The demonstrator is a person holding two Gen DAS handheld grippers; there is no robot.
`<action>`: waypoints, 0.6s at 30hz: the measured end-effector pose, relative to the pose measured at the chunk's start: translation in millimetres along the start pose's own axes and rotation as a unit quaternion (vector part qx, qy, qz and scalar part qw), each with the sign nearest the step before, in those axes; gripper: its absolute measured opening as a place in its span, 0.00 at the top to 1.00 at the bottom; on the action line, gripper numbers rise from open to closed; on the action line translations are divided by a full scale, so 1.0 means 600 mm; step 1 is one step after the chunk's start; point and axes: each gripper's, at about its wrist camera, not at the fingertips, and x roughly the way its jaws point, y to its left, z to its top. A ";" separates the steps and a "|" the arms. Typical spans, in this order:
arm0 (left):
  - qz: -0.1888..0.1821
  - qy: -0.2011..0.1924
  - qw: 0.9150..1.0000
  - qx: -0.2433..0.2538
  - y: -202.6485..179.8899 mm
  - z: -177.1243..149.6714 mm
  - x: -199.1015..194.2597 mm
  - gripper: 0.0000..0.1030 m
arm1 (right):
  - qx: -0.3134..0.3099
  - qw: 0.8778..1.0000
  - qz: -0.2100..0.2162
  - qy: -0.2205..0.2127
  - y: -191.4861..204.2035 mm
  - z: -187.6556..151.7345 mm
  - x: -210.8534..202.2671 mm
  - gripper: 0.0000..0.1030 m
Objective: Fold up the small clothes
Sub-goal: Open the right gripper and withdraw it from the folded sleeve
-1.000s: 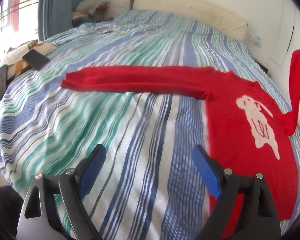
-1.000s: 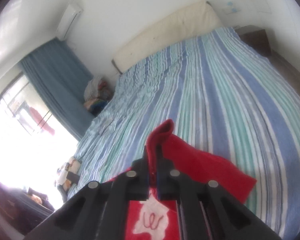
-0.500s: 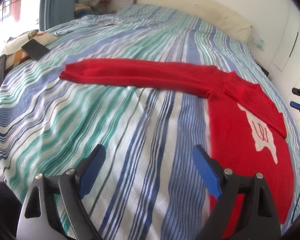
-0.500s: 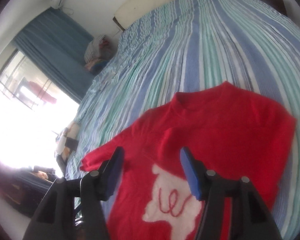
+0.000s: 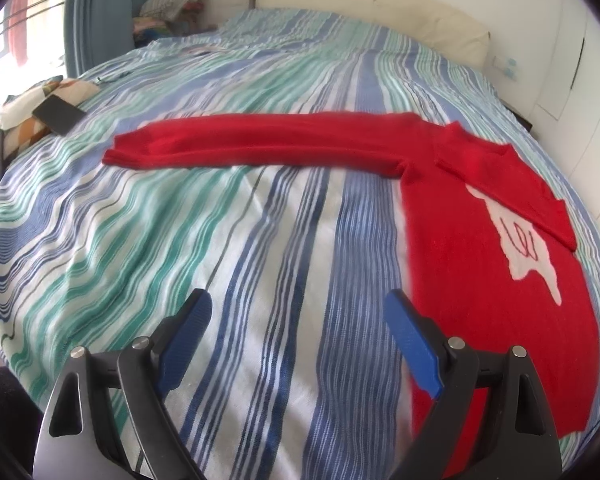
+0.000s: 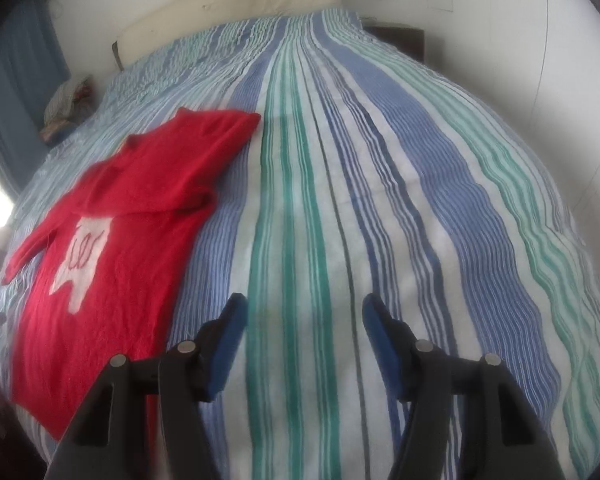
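Left gripper [image 5: 298, 336] jaws spread wide, nothing between the blue pads, only striped bedspread [image 5: 220, 248] under them. Right gripper [image 6: 302, 336] jaws have just been opening and now stand parted about halfway, empty, over bare stripes right of the garment. Red sweater [image 5: 480, 272] lies flat on the bed, white animal patch [image 5: 528, 248] face up, one sleeve [image 5: 512, 184] folded across the chest and covering the patch's top, the other sleeve [image 5: 260, 146] stretched straight out to the left. Dark phone-like slab [image 5: 59, 113] on a patterned cloth at the far left edge, headboard cushion [image 5: 380, 8] at the back
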 end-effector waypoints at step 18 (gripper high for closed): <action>-0.004 0.001 1.000 -0.008 0.006 0.000 0.000 0.13 | 0.012 0.996 -0.041 -0.080 0.073 -0.019 -0.036 0.31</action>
